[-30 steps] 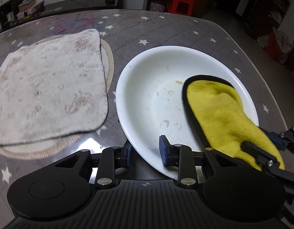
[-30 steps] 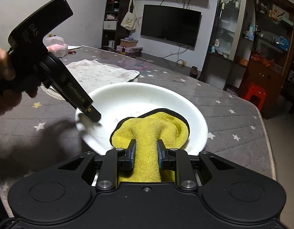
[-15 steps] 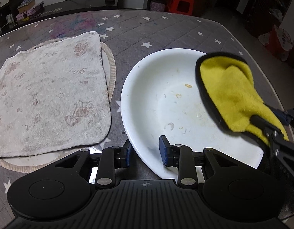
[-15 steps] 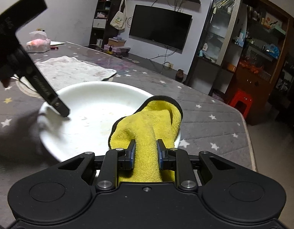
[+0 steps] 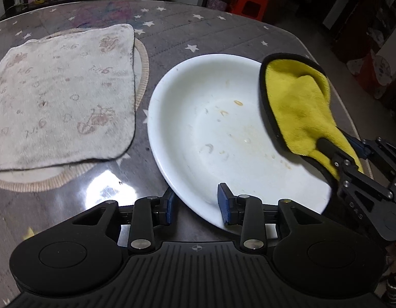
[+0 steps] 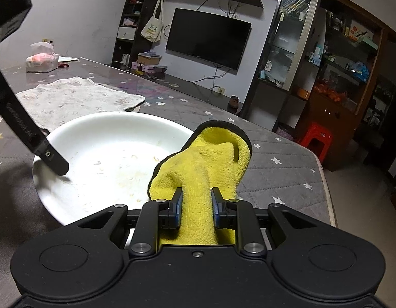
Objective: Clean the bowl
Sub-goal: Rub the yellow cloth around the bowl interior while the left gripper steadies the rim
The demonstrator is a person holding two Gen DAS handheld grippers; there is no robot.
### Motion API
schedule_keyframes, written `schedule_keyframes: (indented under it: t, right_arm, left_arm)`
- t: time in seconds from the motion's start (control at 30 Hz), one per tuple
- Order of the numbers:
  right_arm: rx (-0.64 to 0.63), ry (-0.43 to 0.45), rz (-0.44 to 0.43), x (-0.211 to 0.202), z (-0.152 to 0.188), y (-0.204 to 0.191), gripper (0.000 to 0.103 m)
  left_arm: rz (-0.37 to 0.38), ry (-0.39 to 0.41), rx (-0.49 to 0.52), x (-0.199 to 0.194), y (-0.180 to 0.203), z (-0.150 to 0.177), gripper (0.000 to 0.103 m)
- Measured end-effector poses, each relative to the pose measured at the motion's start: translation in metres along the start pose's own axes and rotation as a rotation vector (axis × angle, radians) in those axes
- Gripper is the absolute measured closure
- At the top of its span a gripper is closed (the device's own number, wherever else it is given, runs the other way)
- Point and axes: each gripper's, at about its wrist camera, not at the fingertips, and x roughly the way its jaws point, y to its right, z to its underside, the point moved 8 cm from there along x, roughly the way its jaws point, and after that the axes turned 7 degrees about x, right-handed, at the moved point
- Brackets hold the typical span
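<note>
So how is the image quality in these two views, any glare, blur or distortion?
Left wrist view: a bright glare patch on the glossy table, the towel slightly smeared by motion, dim room edges. Right wrist view: sharp overall, strong fisheye bending of the shelves, a dark shadow beside the bowl.

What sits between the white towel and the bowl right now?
Nothing but bare tabletop between the towel and the bowl, besides the mat's rim under the towel; clearest in the left wrist view.

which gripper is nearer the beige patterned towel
Left. The left gripper straddles the white bowl's near rim, on the side beside the beige patterned towel. The right gripper, clamping the yellow cloth, is at the bowl's opposite side.
</note>
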Motion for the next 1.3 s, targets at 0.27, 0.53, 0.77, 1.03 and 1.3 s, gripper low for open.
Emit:
schedule_keyframes:
  t: [0.27, 0.53, 0.77, 1.03, 1.3]
  right_arm:
    - [-0.007, -0.029, -0.016, -0.006, 0.000, -0.007, 0.079]
    - [0.002, -0.040, -0.078, -0.023, 0.007, -0.026, 0.079]
    - [0.019, -0.048, -0.148, -0.038, 0.008, -0.044, 0.079]
    - [0.001, -0.064, -0.166, -0.039, 0.005, -0.048, 0.080]
    - [-0.023, -0.070, -0.095, -0.022, 0.006, -0.032, 0.080]
  left_arm:
    - [-0.006, 0.012, -0.041, -0.004, 0.004, 0.006, 0.068]
    - [-0.005, 0.004, 0.018, -0.005, -0.004, 0.001, 0.071]
    - [-0.021, -0.008, 0.102, 0.001, -0.009, -0.009, 0.073]
    - [-0.050, -0.021, 0.167, 0.011, -0.015, -0.025, 0.073]
    - [-0.048, -0.012, 0.107, 0.008, -0.015, -0.018, 0.072]
